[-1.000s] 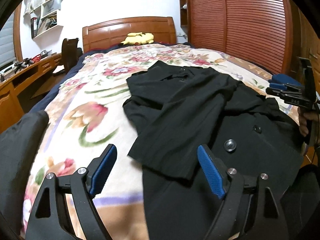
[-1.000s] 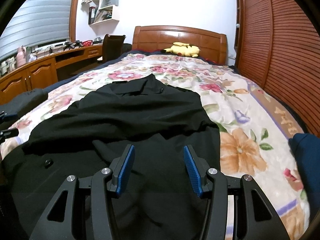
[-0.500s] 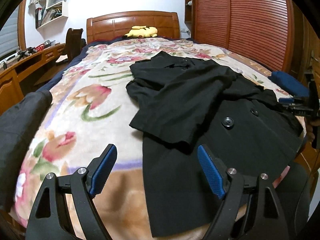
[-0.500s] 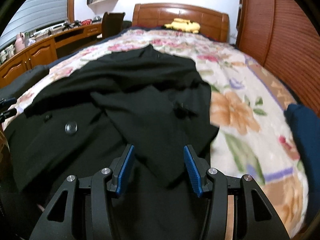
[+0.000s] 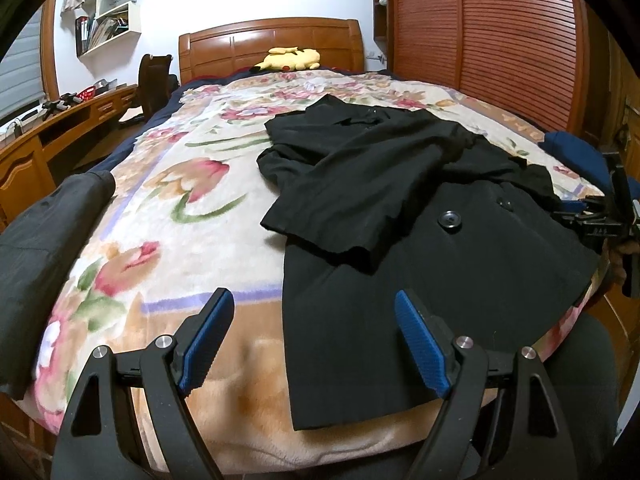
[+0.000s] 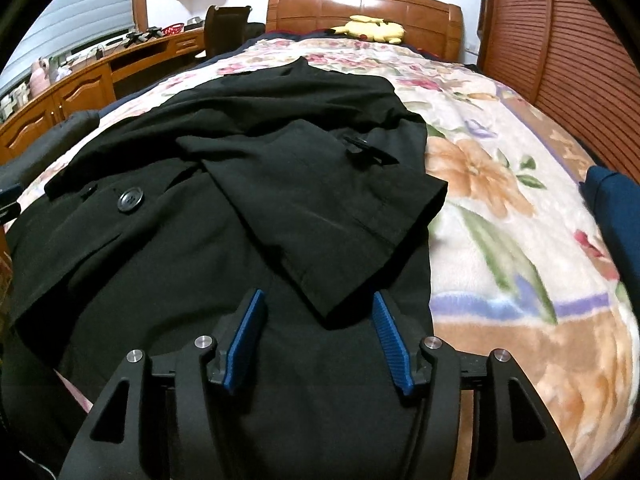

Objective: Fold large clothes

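Observation:
A large black coat (image 5: 440, 248) lies flat on the floral blanket (image 5: 168, 216), collar toward the headboard and both sleeves folded across its front. My left gripper (image 5: 314, 320) is open over the foot of the bed, with the coat's lower left hem edge between its fingers and nothing gripped. In the right wrist view the coat (image 6: 180, 248) fills the middle, and its right sleeve (image 6: 340, 208) ends in a cuff just ahead of my right gripper (image 6: 318, 312). Those jaws are opening, with only flat coat fabric below them. The right gripper (image 5: 600, 220) also shows at the coat's right edge.
A yellow plush toy (image 5: 290, 60) rests by the wooden headboard (image 5: 272, 46). A dark garment (image 5: 44, 232) lies on the bed's left edge, a blue one (image 6: 616, 208) on its right edge. A wooden desk (image 6: 80, 88) and chair run along the left, slatted wardrobe doors (image 5: 480, 28) along the right.
Both grippers have drawn back toward the foot of the bed and tipped down, so the coat's lower hem has come into view. The right gripper's jaws stand slightly wider.

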A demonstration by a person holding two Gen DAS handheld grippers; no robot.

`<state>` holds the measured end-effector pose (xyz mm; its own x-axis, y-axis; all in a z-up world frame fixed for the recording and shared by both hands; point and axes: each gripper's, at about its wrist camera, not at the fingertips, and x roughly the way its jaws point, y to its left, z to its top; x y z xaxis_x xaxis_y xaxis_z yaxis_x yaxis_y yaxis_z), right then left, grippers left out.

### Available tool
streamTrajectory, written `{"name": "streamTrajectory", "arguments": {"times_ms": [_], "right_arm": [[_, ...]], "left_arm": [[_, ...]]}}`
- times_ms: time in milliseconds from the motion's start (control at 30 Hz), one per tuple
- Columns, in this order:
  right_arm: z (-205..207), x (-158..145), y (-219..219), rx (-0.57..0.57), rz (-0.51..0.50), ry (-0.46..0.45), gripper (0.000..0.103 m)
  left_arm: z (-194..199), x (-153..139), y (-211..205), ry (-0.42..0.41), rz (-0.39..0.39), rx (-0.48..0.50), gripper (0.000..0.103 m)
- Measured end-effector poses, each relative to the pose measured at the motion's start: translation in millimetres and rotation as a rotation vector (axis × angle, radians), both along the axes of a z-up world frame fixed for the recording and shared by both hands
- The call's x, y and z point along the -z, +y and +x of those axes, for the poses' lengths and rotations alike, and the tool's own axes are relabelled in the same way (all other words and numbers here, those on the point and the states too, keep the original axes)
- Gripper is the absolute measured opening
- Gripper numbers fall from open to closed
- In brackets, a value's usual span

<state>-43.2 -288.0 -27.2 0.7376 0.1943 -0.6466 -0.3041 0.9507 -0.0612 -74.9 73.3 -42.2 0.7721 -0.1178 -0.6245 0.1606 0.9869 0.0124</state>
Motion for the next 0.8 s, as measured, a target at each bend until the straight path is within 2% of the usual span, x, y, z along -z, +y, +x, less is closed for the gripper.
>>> {"name": "streamTrajectory", "arguments": {"times_ms": [200, 400, 600, 633, 800], "right_arm": [[-9, 0, -3, 0.006, -0.01, -0.01, 0.063], [-35, -16, -15, 0.021, -0.022, -0.019, 0.066], [-51, -12, -37, 0.051, -0.044, 0.023, 0.066], [-52, -11, -38, 0.049, -0.037, 0.03, 0.066], [-56, -8, -42, 0.031, 0.016, 0.045, 0.066]], "left_arm": [[1, 10, 0, 0.028, 0.006, -0.008, 0.083], [0, 18, 6, 0.049, -0.013, -0.016, 0.083], [-3, 21, 7, 0.042, -0.026, -0.014, 0.083], [-4, 21, 7, 0.041, -0.027, -0.012, 0.082], [-6, 21, 5, 0.053, -0.056, 0.023, 0.064]]}}
